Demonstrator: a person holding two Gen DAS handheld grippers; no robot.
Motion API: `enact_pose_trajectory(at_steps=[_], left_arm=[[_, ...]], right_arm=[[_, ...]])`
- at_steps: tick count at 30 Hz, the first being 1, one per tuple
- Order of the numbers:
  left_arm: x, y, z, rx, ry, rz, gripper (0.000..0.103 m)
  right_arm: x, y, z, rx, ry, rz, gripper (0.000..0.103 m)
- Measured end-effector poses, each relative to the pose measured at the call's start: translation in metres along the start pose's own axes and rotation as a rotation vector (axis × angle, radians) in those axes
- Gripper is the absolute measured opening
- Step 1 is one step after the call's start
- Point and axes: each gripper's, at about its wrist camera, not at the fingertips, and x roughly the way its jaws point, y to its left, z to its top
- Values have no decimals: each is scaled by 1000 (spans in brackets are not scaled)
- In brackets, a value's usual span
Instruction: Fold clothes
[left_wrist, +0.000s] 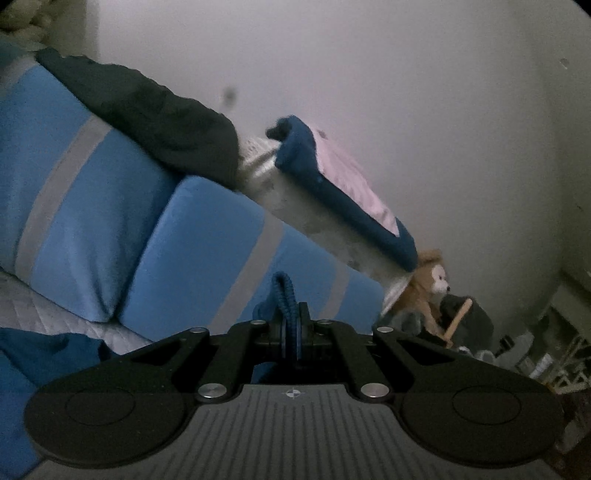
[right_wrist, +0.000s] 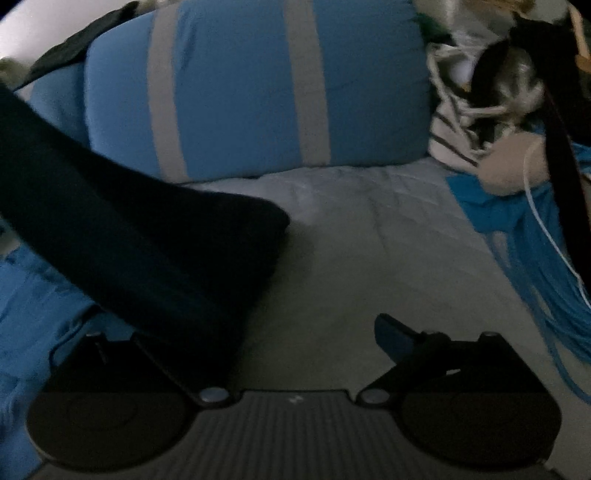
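In the left wrist view my left gripper (left_wrist: 290, 325) is shut on a ribbed blue hem (left_wrist: 285, 295) of a garment, which sticks up between the fingers. More of the blue garment (left_wrist: 33, 362) lies at the lower left on the bed. In the right wrist view my right gripper (right_wrist: 295, 332) is open. Its right finger (right_wrist: 395, 338) shows; the left finger is hidden under a dark navy cloth (right_wrist: 147, 240) that hangs across from the upper left. The blue garment (right_wrist: 33, 310) lies beneath it at the left.
Blue pillows with grey stripes (left_wrist: 92, 206) (right_wrist: 251, 85) lean at the head of the grey quilted bed (right_wrist: 369, 240). A dark garment (left_wrist: 147, 122) and a blue-pink cloth (left_wrist: 332, 173) hang on the headboard. A plush toy (left_wrist: 428, 280) sits beyond. Striped clothes (right_wrist: 461, 122) and blue fabric (right_wrist: 535, 240) lie right.
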Motion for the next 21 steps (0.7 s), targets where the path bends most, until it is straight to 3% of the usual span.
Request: enact_pose_trajectory(at_steps=[5, 9, 14, 16, 21], left_arm=[[-11, 12, 10, -21, -19, 27, 5], [-21, 23, 15, -24, -21, 56, 5], [-32, 41, 18, -27, -11, 90, 5], [-35, 48, 16, -10, 7, 107, 5], [-47, 70, 7, 46, 64, 156, 5]], right_arm=[[2, 23, -9, -157, 4, 17, 99], [-1, 29, -15, -210, -33, 17, 97], [-5, 37, -16, -276, -24, 36, 88], [-8, 43, -19, -330, -21, 40, 80], [-15, 52, -22, -389, -15, 61, 43]])
